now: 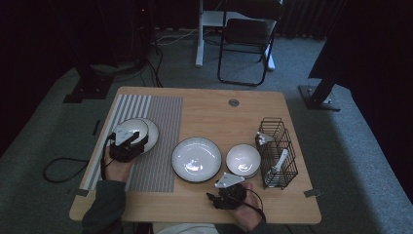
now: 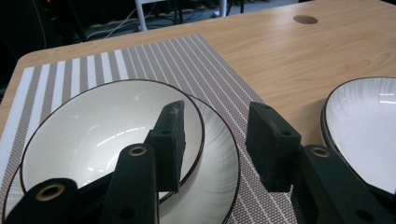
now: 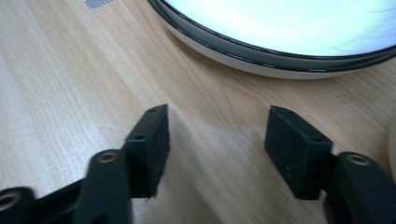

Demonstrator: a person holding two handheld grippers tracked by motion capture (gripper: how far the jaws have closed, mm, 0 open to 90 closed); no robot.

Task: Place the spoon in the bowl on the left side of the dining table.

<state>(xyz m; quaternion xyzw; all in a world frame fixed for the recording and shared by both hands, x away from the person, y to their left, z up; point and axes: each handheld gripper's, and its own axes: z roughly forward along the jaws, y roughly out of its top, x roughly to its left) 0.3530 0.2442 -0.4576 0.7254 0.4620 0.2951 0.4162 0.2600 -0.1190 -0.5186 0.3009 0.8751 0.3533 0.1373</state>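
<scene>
A white bowl (image 1: 132, 127) (image 2: 93, 130) with a dark rim sits on a white plate (image 1: 153, 134) (image 2: 215, 158) on the striped placemat (image 1: 160, 126) (image 2: 187, 60) at the table's left. My left gripper (image 1: 129, 139) (image 2: 217, 109) is open at their near edge. One jaw hangs over the bowl's inside and the other stands beyond the plate's rim; neither pad presses on anything. A large white plate (image 1: 196, 158) (image 2: 369, 126) (image 3: 280, 23) lies mid-table. My right gripper (image 1: 221, 187) (image 3: 218, 114) is open over bare wood just short of that plate's rim, with nothing between its jaws.
A smaller white bowl (image 1: 243, 160) stands right of the large plate. Beside it, a black wire basket (image 1: 277, 153) holds utensils. A cable hole (image 1: 234, 103) sits near the table's far edge. A folding chair (image 1: 248, 39) stands on the floor beyond.
</scene>
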